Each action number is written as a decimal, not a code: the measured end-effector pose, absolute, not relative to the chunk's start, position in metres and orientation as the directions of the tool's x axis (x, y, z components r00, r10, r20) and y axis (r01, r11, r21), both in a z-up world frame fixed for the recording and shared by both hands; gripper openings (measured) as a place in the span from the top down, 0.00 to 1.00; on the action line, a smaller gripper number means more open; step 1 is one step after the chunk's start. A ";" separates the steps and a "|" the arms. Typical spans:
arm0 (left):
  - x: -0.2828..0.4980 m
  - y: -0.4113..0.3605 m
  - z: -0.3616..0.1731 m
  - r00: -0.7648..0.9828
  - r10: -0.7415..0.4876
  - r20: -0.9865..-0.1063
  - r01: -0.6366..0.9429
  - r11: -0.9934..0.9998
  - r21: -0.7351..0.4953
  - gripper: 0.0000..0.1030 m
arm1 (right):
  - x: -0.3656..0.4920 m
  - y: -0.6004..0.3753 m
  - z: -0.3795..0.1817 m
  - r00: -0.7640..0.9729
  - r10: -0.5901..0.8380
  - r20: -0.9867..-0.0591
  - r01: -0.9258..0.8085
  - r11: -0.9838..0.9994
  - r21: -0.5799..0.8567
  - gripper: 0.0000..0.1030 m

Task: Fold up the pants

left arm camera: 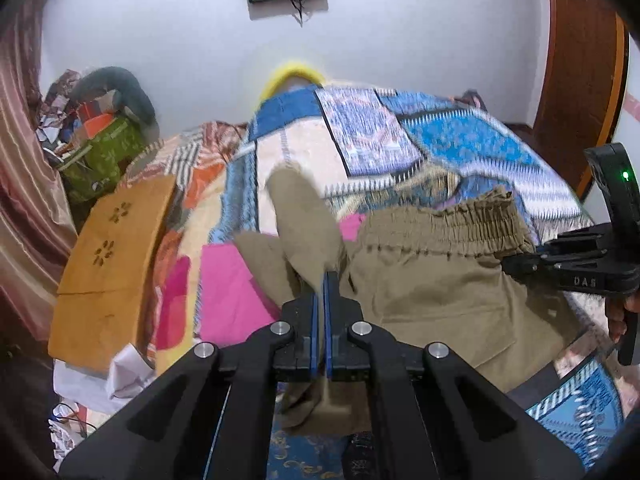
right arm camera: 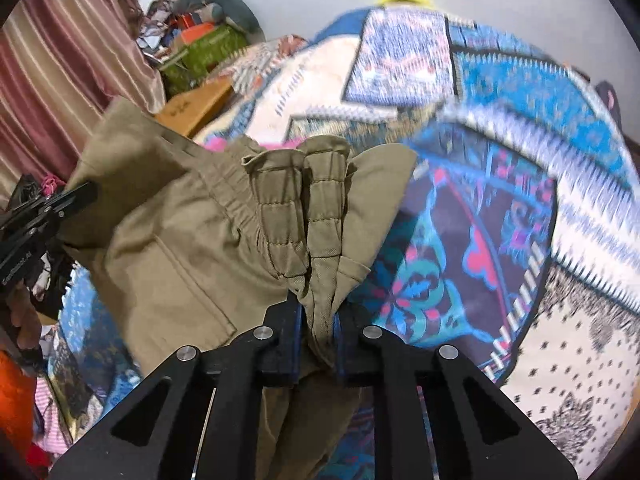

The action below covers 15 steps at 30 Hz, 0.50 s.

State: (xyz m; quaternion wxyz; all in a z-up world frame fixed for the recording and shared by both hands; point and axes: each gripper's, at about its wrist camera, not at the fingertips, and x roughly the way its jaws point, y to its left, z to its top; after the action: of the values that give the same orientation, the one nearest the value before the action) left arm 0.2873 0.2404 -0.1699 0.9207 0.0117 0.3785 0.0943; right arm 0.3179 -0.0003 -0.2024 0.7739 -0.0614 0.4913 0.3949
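The olive-khaki pants (left arm camera: pixel 432 288) hang between my two grippers above a patterned bed. My left gripper (left arm camera: pixel 322 292) is shut on a fold of the pants at their left end, the blue pads pressed together with cloth behind them. My right gripper (right arm camera: pixel 318 320) is shut on the bunched elastic waistband (right arm camera: pixel 296 208), which stands up from the jaws. In the left wrist view the right gripper (left arm camera: pixel 520 266) grips the waistband's right end. In the right wrist view the left gripper (right arm camera: pixel 84 196) holds the far left edge of the pants (right arm camera: pixel 180 252).
A patchwork bedspread (left arm camera: pixel 440 140) in blue, white and pink covers the bed (right arm camera: pixel 500 200). A wooden board (left arm camera: pixel 108 260) lies at the bed's left. Clutter and a green box (left arm camera: pixel 104 156) stand by the striped curtain (right arm camera: pixel 60 60). A wooden door (left arm camera: pixel 580 80) is at the right.
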 end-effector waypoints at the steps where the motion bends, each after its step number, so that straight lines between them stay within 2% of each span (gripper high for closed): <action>1: 0.286 0.243 -0.162 0.705 0.180 -0.686 -0.167 0.982 0.086 0.98 | 0.318 0.003 -0.194 0.217 0.556 -0.802 -0.679 0.677 0.285 0.90; 8: 0.282 0.255 -0.129 0.748 0.185 -0.638 -0.172 0.982 0.083 1.00 | 0.321 0.030 -0.144 0.286 0.588 -0.757 -0.736 0.641 0.220 0.90; 12: 0.288 0.275 -0.145 0.705 0.183 -0.685 -0.197 0.979 0.058 0.98 | 0.318 0.038 -0.148 0.287 0.566 -0.773 -0.761 0.624 0.175 0.90; 13: 0.288 0.281 -0.152 0.693 0.167 -0.701 -0.200 0.979 0.035 0.96 | 0.318 0.035 -0.152 0.289 0.559 -0.777 -0.759 0.628 0.170 0.90; 14: 0.288 0.290 -0.163 0.674 0.148 -0.724 -0.206 0.979 0.008 0.86 | 0.320 0.032 -0.156 0.289 0.555 -0.780 -0.755 0.633 0.171 0.90; 15: 0.289 0.296 -0.173 0.653 0.144 -0.744 -0.217 0.976 -0.001 0.70 | 0.323 0.026 -0.161 0.287 0.550 -0.784 -0.746 0.642 0.177 0.90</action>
State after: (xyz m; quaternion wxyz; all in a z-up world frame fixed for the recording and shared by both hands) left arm 0.2890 0.2962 -0.1727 0.9079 -0.0447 0.4047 0.0994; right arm 0.3230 0.0256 -0.1613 0.7942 -0.1124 0.4361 0.4081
